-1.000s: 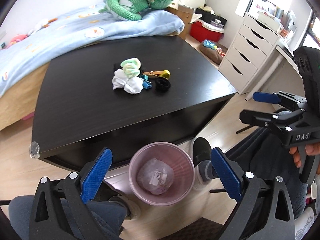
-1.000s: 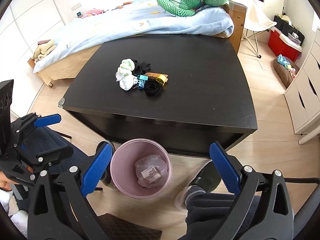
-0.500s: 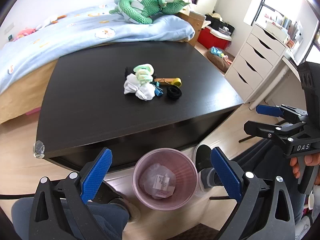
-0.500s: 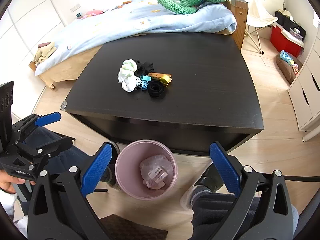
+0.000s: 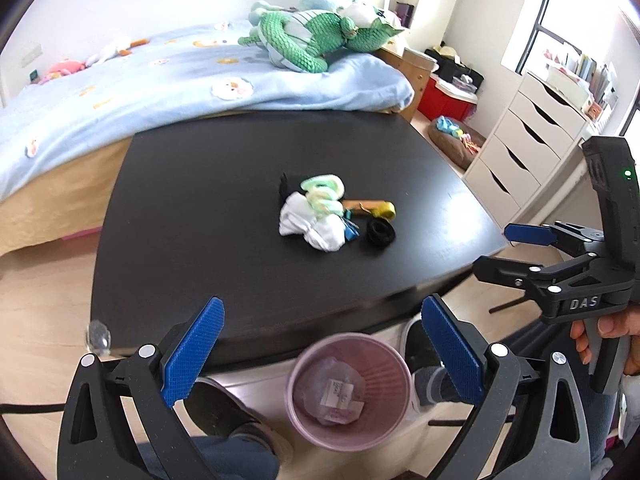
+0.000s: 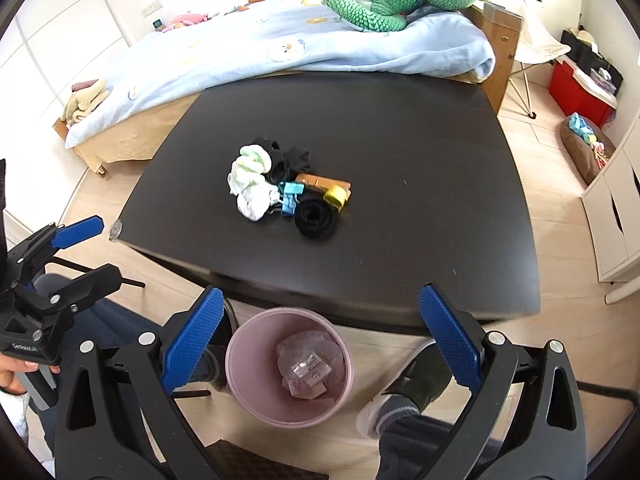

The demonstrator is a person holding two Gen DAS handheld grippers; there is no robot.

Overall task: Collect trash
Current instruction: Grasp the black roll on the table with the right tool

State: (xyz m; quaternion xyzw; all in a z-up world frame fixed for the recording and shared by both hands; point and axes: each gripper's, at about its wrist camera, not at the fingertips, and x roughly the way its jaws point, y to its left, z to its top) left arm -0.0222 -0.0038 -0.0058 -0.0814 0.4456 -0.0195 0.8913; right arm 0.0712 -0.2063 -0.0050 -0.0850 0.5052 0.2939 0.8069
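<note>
Both grippers have risen, left gripper (image 5: 320, 356) and right gripper (image 6: 320, 348) spread wide, empty. Mid-table (image 6: 400, 160) sits the clutter pile (image 6: 280, 188); the pink bin (image 6: 240, 364) stands below its near edge.

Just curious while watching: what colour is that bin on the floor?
The bin is pale pink, shown best in the right wrist view.

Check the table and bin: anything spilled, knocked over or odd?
Nothing spilled. The pink bin stands upright on the floor with wrappers inside. The pile of socks and clips sits heaped mid-table, untouched; both grippers are open.
</note>
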